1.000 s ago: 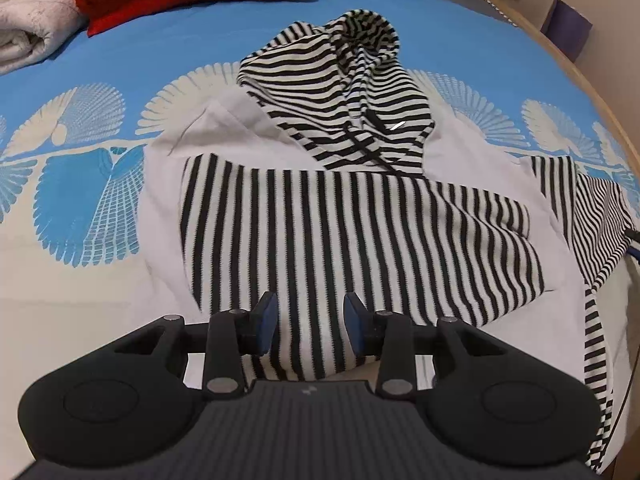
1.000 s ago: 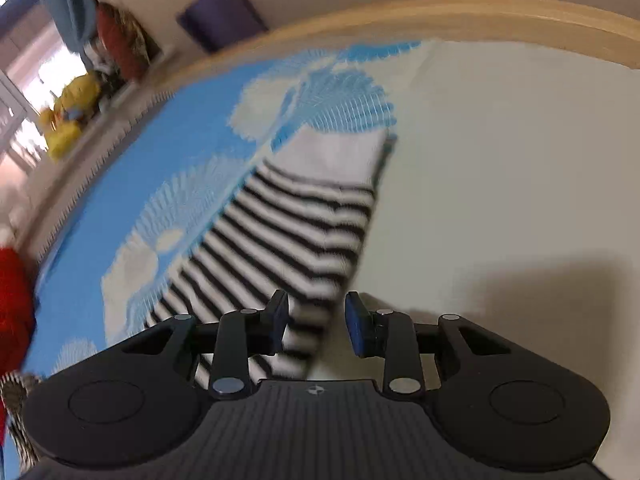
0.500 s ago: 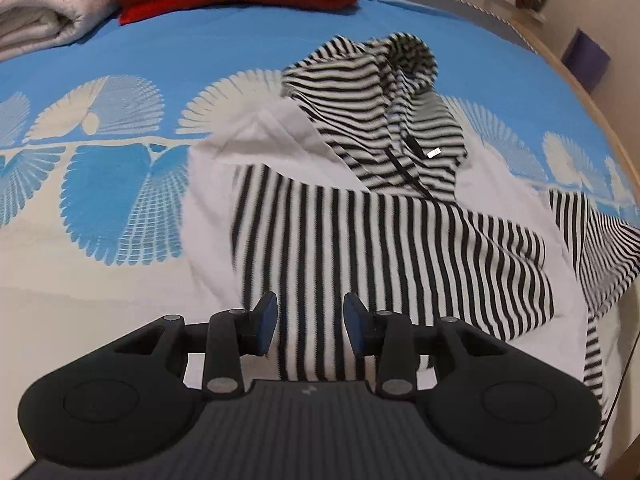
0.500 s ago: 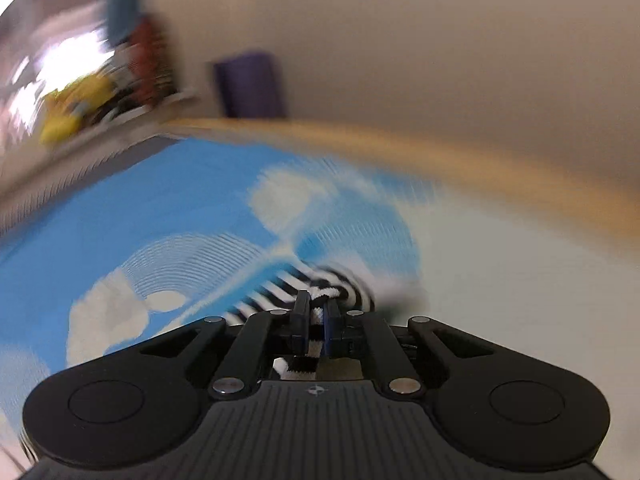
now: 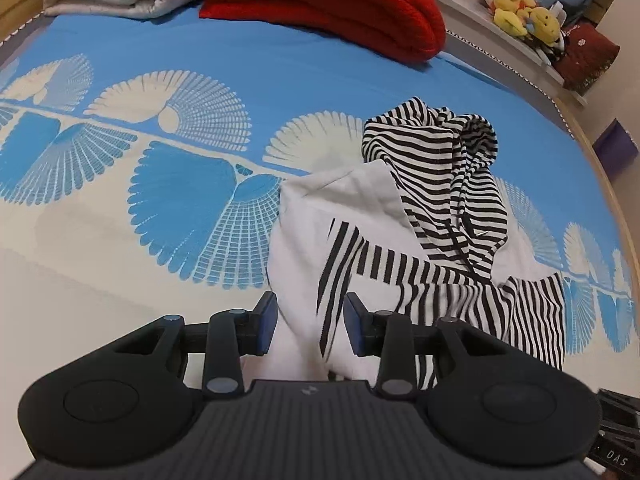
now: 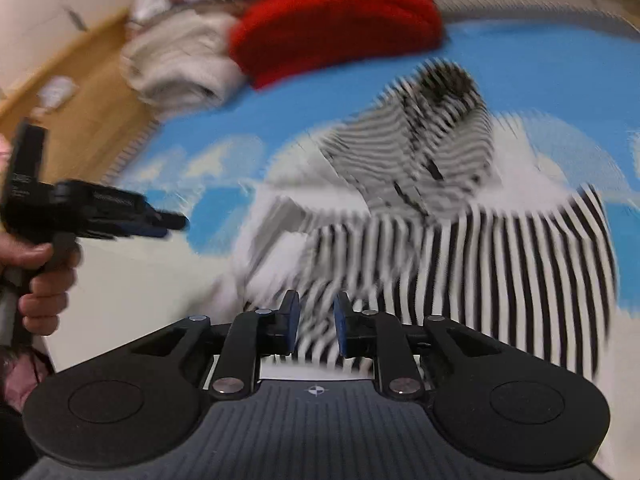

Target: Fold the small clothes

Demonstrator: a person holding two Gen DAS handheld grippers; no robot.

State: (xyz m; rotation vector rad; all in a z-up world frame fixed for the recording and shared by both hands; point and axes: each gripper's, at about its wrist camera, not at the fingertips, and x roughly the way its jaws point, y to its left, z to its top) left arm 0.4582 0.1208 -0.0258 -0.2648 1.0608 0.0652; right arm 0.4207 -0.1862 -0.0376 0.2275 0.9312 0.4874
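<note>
The striped hoodie (image 5: 436,240) lies rumpled on the bed (image 5: 160,220), hood toward 12 o'clock. The left tool (image 5: 309,330) is open, white fabric between its fingers. The right tool (image 6: 316,328) is parted over the striped hem. A red blanket (image 5: 328,4) sits at 12 o'clock.

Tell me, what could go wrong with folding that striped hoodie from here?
The hoodie is bunched, its hood flopped over the body, so a fold may trap wrinkles. The left hand-held gripper is open around a loose ridge and might pinch several layers. The right hand-held gripper view is blurred by fast motion, so it may drag cloth.
</note>
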